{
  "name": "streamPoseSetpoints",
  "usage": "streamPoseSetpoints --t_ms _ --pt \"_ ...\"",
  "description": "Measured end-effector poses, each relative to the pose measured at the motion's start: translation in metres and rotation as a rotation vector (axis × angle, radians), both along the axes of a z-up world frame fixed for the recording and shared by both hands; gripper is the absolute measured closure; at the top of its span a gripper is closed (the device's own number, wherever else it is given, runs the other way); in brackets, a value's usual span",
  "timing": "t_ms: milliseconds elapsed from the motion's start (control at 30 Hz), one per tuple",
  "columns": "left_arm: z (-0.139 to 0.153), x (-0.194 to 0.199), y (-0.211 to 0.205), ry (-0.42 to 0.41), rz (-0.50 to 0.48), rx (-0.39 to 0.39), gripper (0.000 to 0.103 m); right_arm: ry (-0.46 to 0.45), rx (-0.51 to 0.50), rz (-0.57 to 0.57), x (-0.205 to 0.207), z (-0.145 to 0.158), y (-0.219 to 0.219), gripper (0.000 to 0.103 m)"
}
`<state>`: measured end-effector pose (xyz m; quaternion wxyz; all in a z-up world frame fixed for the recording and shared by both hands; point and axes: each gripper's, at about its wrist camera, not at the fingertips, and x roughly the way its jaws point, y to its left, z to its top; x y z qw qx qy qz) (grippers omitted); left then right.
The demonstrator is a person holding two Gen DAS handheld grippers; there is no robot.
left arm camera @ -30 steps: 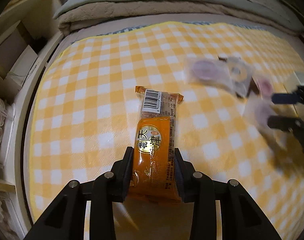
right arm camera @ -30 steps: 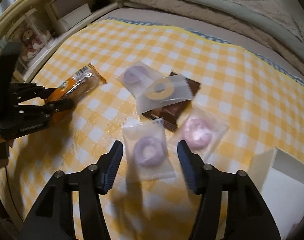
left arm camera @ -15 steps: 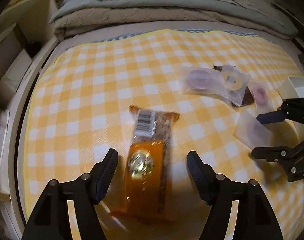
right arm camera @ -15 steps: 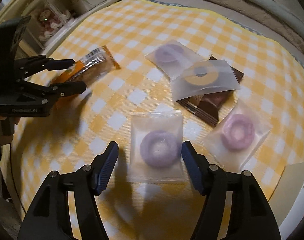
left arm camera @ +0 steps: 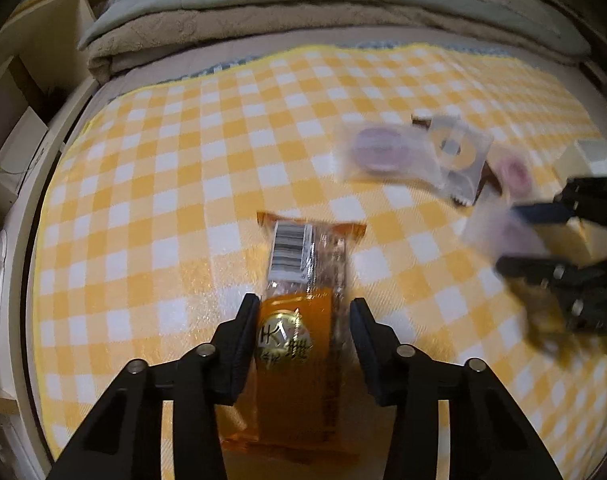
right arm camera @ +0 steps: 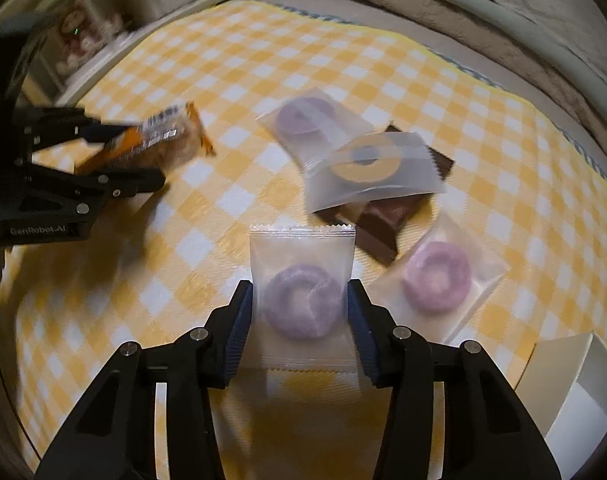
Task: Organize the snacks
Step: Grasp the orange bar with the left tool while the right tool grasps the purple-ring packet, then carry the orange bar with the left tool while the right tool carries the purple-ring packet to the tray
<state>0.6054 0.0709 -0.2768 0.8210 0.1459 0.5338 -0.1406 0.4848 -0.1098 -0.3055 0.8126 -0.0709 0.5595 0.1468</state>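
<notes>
Gripping one snack apiece, two hand-held grippers work over a yellow-checked cloth (left arm camera: 191, 184) spread on a bed.

Jaws of the left gripper (left arm camera: 305, 332) have just been closing and now clamp the sides of an orange bar (left arm camera: 299, 320), whose barcode end points up the cloth away from the camera. Jaws of the right gripper (right arm camera: 301, 312) have also just been closing and now pinch the edges of a clear packet (right arm camera: 301, 292) holding a purple ring. Beyond that packet, toward the cloth's middle, another purple-ring packet (right arm camera: 309, 120) and a yellow-ring packet (right arm camera: 369, 172) overlap on a brown wrapper (right arm camera: 383, 220); a pink-ring packet (right arm camera: 439, 276) lies just beside it. A white box (right arm camera: 575, 392) stands at the cloth's near right corner.
</notes>
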Motion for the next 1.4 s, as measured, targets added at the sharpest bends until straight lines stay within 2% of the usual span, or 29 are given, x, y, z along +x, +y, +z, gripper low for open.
streamPoseSetpoints --t_ms 133,233,467,700,867,1133,1400 --pt "0.005 -0.001 -0.004 -0.015 -0.001 0.011 0.067 -0.018 -0.001 -0.047 0.003 0.003 -0.008 0.056" --pt "0.015 -0.003 -0.005 -0.051 0.027 0.000 0.068 -0.057 0.022 -0.086 0.004 0.016 -0.016 0.056" --pt "0.059 -0.015 0.002 -0.159 0.133 -0.098 0.068 -0.166 0.080 -0.150 0.003 0.052 -0.026 0.056" --pt "0.104 -0.042 0.001 -0.288 0.214 -0.158 0.068 -0.295 0.137 -0.240 -0.007 0.097 -0.044 0.056" --pt "0.123 -0.064 -0.001 -0.345 0.258 -0.192 0.068 -0.367 0.148 -0.291 -0.020 0.123 -0.057 0.056" --pt "0.148 -0.093 -0.024 -0.391 0.260 -0.254 0.068 -0.440 0.129 -0.354 -0.049 0.157 -0.086 0.056" --pt "0.166 -0.106 -0.064 -0.399 0.192 -0.310 0.068 -0.462 0.095 -0.468 -0.076 0.177 -0.137 0.056"
